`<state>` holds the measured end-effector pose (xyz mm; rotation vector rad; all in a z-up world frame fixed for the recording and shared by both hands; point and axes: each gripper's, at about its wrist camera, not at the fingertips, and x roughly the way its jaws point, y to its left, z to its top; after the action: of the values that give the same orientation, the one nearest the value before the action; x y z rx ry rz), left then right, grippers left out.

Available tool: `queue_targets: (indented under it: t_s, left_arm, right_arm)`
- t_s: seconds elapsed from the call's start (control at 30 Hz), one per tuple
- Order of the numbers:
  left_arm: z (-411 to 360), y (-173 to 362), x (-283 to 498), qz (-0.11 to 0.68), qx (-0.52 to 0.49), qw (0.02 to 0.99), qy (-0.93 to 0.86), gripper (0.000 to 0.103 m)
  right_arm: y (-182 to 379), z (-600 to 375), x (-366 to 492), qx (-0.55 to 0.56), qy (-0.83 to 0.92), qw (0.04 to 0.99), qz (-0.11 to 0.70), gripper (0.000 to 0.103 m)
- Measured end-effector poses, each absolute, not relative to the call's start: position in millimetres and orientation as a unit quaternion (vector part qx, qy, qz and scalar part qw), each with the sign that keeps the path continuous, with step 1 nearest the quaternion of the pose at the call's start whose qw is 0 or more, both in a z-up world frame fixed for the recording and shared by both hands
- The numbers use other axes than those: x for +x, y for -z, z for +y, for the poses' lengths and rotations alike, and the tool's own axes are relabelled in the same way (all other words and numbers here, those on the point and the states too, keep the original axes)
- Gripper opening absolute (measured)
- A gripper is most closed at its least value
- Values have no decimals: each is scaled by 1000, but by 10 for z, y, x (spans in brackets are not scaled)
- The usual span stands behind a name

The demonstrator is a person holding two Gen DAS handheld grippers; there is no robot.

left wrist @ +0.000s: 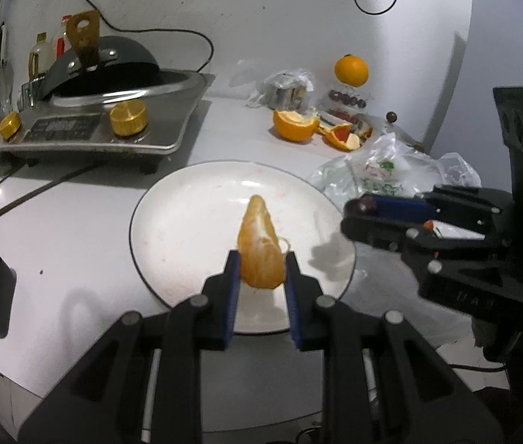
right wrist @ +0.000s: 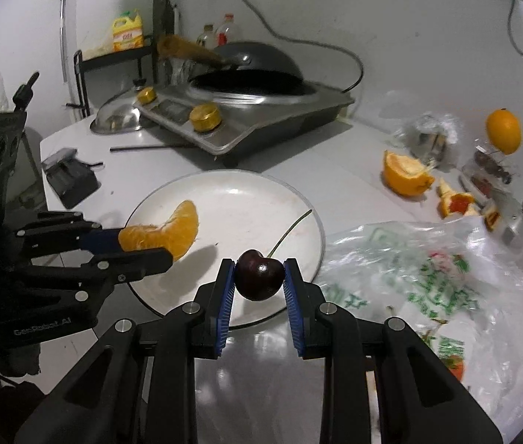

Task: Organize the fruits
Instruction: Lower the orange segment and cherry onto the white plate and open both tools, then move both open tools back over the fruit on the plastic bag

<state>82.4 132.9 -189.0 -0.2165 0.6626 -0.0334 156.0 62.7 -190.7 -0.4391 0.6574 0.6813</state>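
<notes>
A white plate lies on the counter; it also shows in the right wrist view. My left gripper is shut on a peeled orange segment, held just above the plate's near part; the segment shows in the right wrist view too. My right gripper is shut on a dark cherry with a long stem, over the plate's near right rim. The right gripper shows at the plate's right edge in the left wrist view.
A whole orange, a half-peeled orange and peel pieces sit at the back right. A plastic bag lies right of the plate. An induction cooker with a wok stands at the back left. A black charger lies left.
</notes>
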Motion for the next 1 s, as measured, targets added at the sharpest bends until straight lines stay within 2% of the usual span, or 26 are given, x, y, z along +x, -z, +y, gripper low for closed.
queue_targets:
  t_s: [0.47, 0.57, 0.63, 0.77, 0.87, 0.9, 1.0]
  left_arm:
    - [1431, 2061, 914, 351, -124, 928, 26, 25]
    - [1447, 2060, 930, 355, -125, 926, 23, 27]
    - [1453, 2042, 918, 352, -125, 927, 22, 27]
    - [1438, 2004, 898, 347, -121, 930, 19, 28]
    - [1415, 1982, 883, 346, -119, 931, 16, 43]
    - [1405, 1970, 874, 344, -120, 931, 16, 55]
    - [1356, 1918, 845, 337, -120, 934, 16, 56]
  right_arm:
    - [2193, 851, 1657, -225, -339, 840, 358, 28]
    - [2187, 853, 1669, -225, -337, 841, 359, 30]
    - [2176, 844, 1672, -224, -335, 842, 359, 38]
    - [2123, 802, 1651, -220, -332, 847, 353, 38]
    - [2062, 736, 1627, -217, -327, 852, 345, 38]
    - [2040, 707, 1618, -216, -325, 854, 343, 38]
    - [1971, 596, 1590, -211, -317, 862, 335, 38]
